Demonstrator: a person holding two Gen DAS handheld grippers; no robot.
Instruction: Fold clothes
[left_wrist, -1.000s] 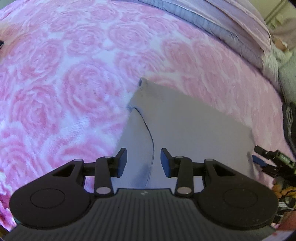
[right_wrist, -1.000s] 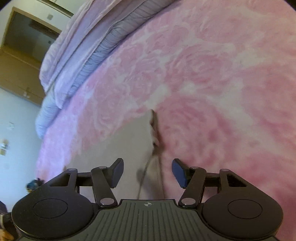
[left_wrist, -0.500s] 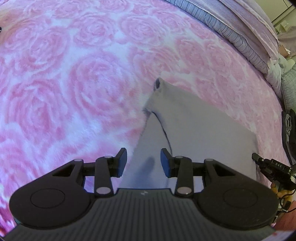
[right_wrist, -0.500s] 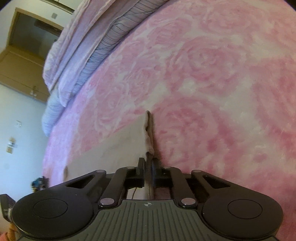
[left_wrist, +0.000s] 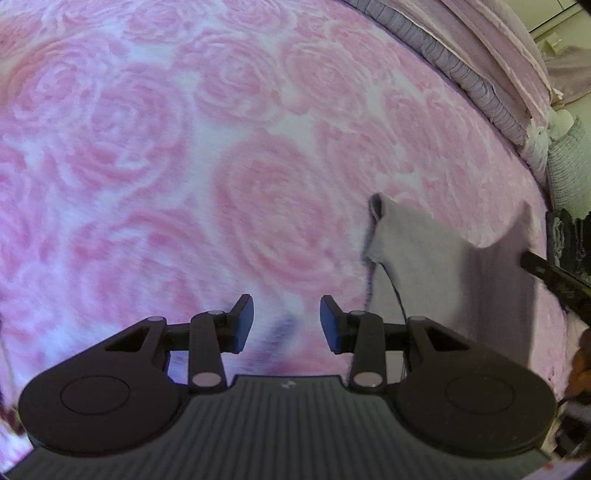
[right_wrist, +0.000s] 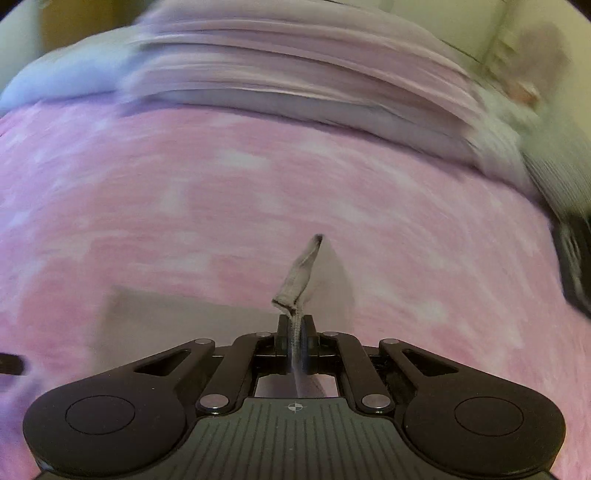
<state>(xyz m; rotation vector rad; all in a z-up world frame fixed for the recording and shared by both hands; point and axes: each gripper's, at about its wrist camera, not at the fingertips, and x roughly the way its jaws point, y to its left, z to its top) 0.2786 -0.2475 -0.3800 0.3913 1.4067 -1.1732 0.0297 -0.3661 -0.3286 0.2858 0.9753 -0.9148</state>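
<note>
A pale grey garment (left_wrist: 428, 266) lies on the pink rose-patterned bedspread (left_wrist: 184, 147), to the right of my left gripper (left_wrist: 286, 321). That gripper hangs open over bare bedspread with nothing between its fingers. In the right wrist view my right gripper (right_wrist: 295, 341) is shut on the garment's edge (right_wrist: 299, 275), which stands up as a thin folded strip ahead of the jaws. The rest of the grey garment (right_wrist: 177, 317) spreads flat to the left below it. The right gripper's dark tip (left_wrist: 546, 269) shows at the garment's lifted right side.
Folded lilac and grey bedding (right_wrist: 295, 74) is stacked along the far edge of the bed, also seen as bedding (left_wrist: 498, 74) at the top right. A dark object (right_wrist: 572, 266) lies at the bed's right edge. Open bedspread stretches left and ahead.
My right gripper shut on the garment's edge, then lifted and swung it; its view now faces the bedding and is blurred. My left gripper moved left off the garment, still open.
</note>
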